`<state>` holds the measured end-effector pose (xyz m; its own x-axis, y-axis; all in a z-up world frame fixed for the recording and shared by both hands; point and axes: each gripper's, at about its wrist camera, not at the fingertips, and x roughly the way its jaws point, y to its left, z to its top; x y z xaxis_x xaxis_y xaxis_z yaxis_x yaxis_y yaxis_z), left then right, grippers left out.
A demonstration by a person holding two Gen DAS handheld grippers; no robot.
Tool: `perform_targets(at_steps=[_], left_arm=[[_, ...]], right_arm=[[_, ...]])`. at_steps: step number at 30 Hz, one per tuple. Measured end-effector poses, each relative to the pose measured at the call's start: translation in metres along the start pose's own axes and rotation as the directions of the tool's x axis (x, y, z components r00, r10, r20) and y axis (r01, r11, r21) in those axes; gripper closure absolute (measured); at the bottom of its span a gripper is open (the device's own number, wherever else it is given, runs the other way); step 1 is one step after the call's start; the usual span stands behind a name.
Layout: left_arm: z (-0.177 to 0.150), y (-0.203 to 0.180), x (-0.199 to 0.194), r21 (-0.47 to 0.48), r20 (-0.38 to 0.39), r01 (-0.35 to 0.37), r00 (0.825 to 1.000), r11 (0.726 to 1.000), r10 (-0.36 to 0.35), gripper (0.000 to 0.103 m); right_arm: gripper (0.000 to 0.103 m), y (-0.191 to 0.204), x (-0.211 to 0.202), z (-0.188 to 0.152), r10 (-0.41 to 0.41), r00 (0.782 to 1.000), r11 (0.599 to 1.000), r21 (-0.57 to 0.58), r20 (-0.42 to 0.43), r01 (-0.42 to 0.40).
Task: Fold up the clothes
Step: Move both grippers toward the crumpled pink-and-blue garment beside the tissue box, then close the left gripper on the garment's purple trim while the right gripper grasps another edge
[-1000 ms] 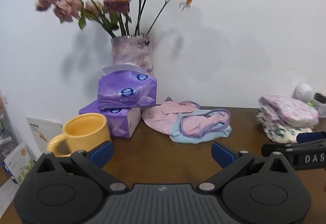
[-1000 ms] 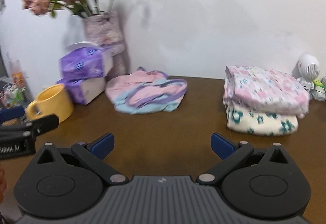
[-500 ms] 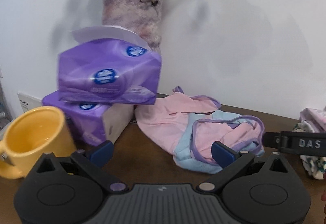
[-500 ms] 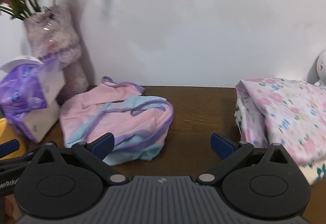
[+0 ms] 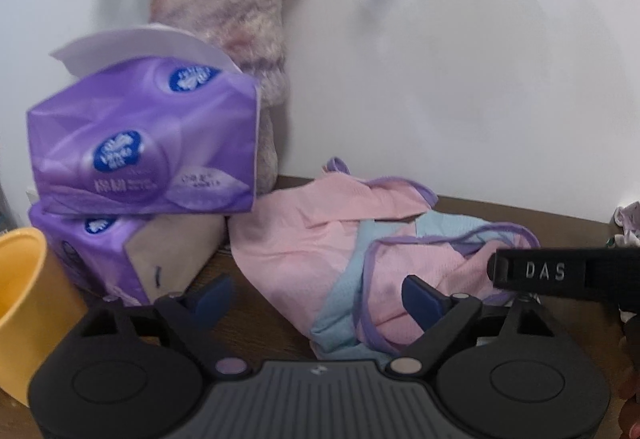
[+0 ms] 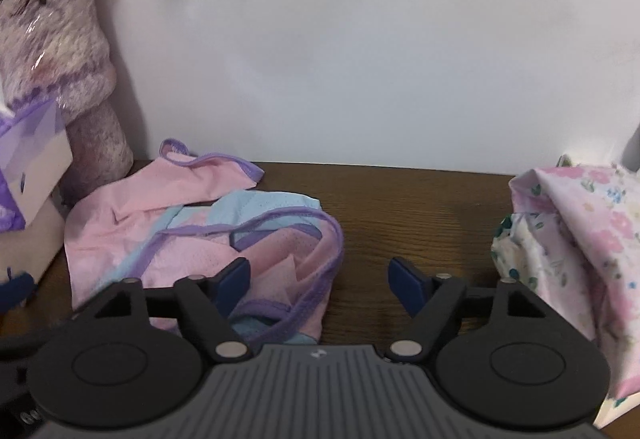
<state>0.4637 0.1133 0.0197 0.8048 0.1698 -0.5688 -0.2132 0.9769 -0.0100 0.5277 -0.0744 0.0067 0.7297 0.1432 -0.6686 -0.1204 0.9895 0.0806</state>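
Pink garment (image 6: 192,239) crumpled ahead of both closing tools, left tool (image 5: 320,289) and right tool (image 6: 320,279), ungrasped; folded stack (image 6: 572,239) at right.

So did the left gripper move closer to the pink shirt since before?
Yes. The left gripper has come forward and down toward the pink shirt: the vase and wall fill more of its view, and the flowers have slid out of the top.

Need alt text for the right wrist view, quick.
The right tool, its jaws closing with nothing pinched, hovers over the right edge of a crumpled pink and blue garment on a wooden table. Folded floral clothes are stacked at right.
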Motion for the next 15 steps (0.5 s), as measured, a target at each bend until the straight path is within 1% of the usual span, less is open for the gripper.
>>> perform_targets(at_steps=[1, 2, 3, 4, 6, 7, 8, 9, 10, 11, 12, 13, 15], left_arm=[[-0.001, 0.000, 0.002, 0.001, -0.009, 0.005, 1.000, 1.000, -0.005, 0.024], [-0.002, 0.000, 0.004, 0.002, -0.018, 0.009, 1.000, 1.000, -0.009, 0.026], [-0.003, 0.001, 0.005, -0.003, -0.022, 0.011, 1.000, 1.000, -0.011, 0.032], [-0.004, 0.002, 0.006, -0.010, -0.024, 0.012, 1.000, 1.000, -0.012, 0.040], [-0.006, 0.003, 0.008, -0.022, -0.030, 0.018, 0.999, 1.000, -0.019, 0.048], [-0.007, 0.005, 0.008, -0.034, -0.033, 0.023, 0.999, 0.999, -0.024, 0.055], [-0.007, 0.008, 0.008, -0.054, -0.034, 0.036, 0.999, 0.998, -0.038, 0.059], [-0.007, 0.012, 0.008, -0.074, -0.039, 0.048, 0.998, 0.996, -0.051, 0.066], [-0.008, 0.015, 0.008, -0.095, -0.044, 0.058, 0.997, 0.994, -0.063, 0.076], [-0.008, 0.018, 0.008, -0.115, -0.053, 0.073, 0.995, 0.991, -0.079, 0.081], [-0.008, 0.020, 0.008, -0.124, -0.060, 0.083, 0.994, 0.989, -0.091, 0.089], [-0.008, 0.021, 0.007, -0.128, -0.065, 0.092, 0.993, 0.987, -0.101, 0.092], [-0.009, 0.022, 0.003, -0.124, -0.068, 0.099, 0.992, 0.987, -0.108, 0.094]], right_arm=[[0.037, -0.001, 0.002, 0.000, 0.007, 1.000, 1.000, 0.014, -0.004, -0.007], [0.047, -0.001, 0.004, 0.000, 0.015, 1.000, 1.000, 0.028, -0.009, -0.014], [0.051, -0.002, 0.006, 0.000, 0.021, 1.000, 0.999, 0.041, -0.010, -0.021], [0.055, -0.002, 0.007, 0.000, 0.021, 1.000, 0.999, 0.049, 0.002, -0.021], [0.058, -0.001, 0.008, 0.000, 0.025, 1.000, 0.998, 0.065, 0.001, -0.025], [0.064, -0.001, 0.008, -0.001, 0.027, 1.000, 0.997, 0.071, 0.001, -0.027], [0.072, 0.000, 0.009, -0.001, 0.032, 0.999, 0.997, 0.073, -0.002, -0.032], [0.076, 0.000, 0.009, -0.001, 0.044, 0.999, 0.996, 0.076, -0.002, -0.043], [0.082, 0.001, 0.009, -0.001, 0.053, 0.999, 0.996, 0.077, -0.002, -0.053], [0.084, 0.002, 0.008, -0.002, 0.063, 0.998, 0.995, 0.078, -0.003, -0.063], [0.086, 0.003, 0.007, -0.002, 0.078, 0.997, 0.994, 0.076, -0.006, -0.077], [0.088, 0.003, 0.005, -0.002, 0.086, 0.996, 0.993, 0.077, -0.002, -0.086], [0.095, 0.004, -0.001, -0.002, 0.103, 0.995, 0.992, 0.077, 0.009, -0.104]])
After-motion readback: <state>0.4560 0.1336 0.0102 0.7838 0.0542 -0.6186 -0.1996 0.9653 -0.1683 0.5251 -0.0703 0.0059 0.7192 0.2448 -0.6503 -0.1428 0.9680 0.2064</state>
